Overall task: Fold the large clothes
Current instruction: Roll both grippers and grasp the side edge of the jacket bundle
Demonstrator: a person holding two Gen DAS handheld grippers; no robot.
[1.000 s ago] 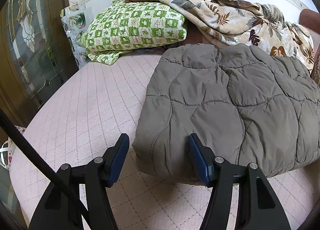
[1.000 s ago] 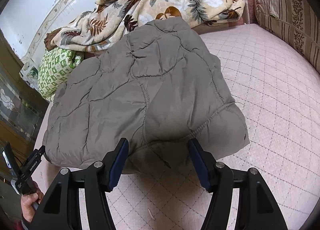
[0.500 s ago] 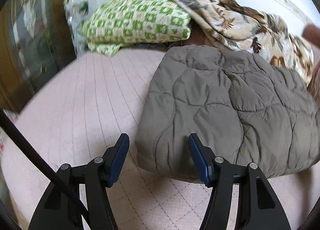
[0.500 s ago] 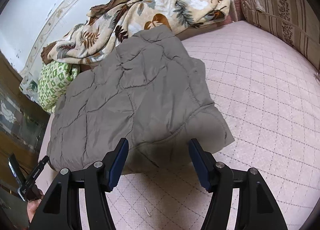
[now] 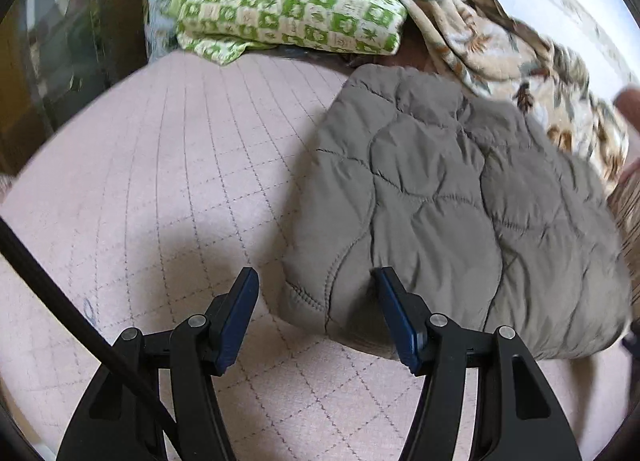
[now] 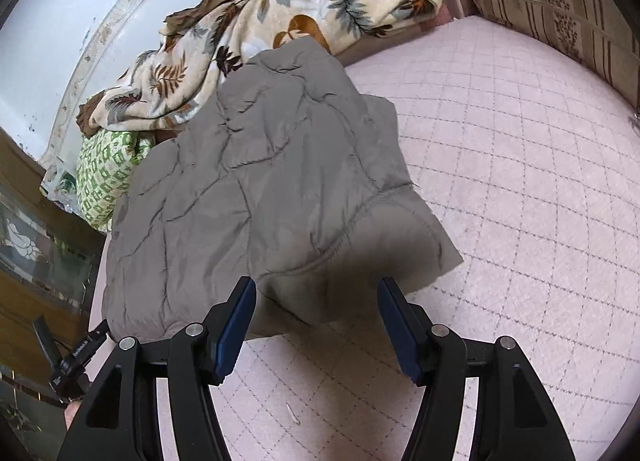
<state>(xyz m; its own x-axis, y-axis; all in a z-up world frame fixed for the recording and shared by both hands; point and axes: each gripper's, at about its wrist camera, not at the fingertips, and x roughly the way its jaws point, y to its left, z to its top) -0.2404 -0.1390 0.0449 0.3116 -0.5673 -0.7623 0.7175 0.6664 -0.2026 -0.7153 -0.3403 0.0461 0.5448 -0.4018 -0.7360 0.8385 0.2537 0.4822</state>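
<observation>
Grey quilted jacket [image 5: 460, 213] lies on the pink quilted mattress [image 5: 180, 181], already folded into a compact rectangle. Its far end touches the leaf-print blanket [image 6: 280, 21] heaped along the head edge; its near folded edge faces both tools.

Left gripper [image 5: 316, 313]: jaws wide apart, empty, straddling the jacket's near left corner. Whether the right-hand finger touches fabric, can't tell. Right gripper [image 6: 316, 321]: jaws also apart, empty, at the near right corner, where a hemmed flap sticks out past the main fold.

My read: late in the task, either between folds or at the final tidy. If another fold is wanted, the next move calls for both grippers to clamp the near corners through all layers, then lift together and carry the edge toward the head end. Puffy fill will likely spring back, so it needs pressing down.

Around: green checked pillow [image 5: 288, 9] at the head-left corner, striped cushion [image 6: 560, 1] along the right edge, wood-and-glass door [image 6: 36, 253] on the left. Blanket crowds the landing zone; the mattress to the right lies bare. Small pale scrap [image 6: 292, 413] near the front edge, harmless.
</observation>
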